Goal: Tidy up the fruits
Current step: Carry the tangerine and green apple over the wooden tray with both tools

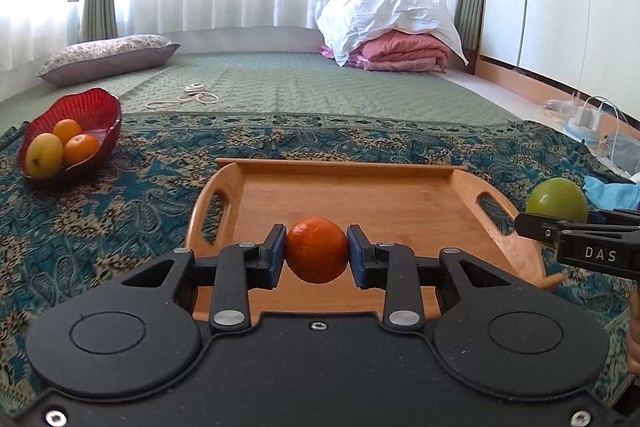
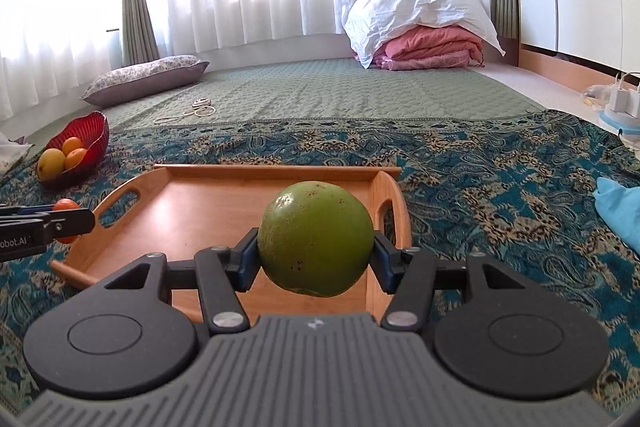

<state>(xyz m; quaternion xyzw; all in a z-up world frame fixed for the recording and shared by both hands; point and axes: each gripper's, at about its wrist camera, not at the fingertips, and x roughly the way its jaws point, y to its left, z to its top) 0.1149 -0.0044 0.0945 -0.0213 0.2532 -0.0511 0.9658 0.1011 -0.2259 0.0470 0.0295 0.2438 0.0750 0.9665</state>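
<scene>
Left gripper (image 1: 316, 251) clamps orange (image 1: 317, 249) above wooden tray (image 1: 360, 195); right gripper (image 2: 316, 247) clamps green fruit (image 2: 315, 237) over tray's right side | step: carrying | next: likely lowering, then releasing | red bowl (image 1: 96, 107) holds three fruits

Down on the floor, a teal paisley rug (image 1: 132, 211) covers the near ground, and a wooden handled tray (image 1: 360, 195) sits directly on it at centre. Far left on the rug, a red ribbed bowl (image 1: 86, 107) rests with fruit inside. A light blue cloth (image 2: 620, 211) lies at the right edge. Beyond the rug stretches a green quilted mat (image 1: 320, 87), carrying a coiled white cord (image 1: 196, 95), a floral pillow (image 1: 104, 57) far left, and folded pink bedding (image 1: 400, 53) far right under a white pillow (image 1: 384, 15).
</scene>
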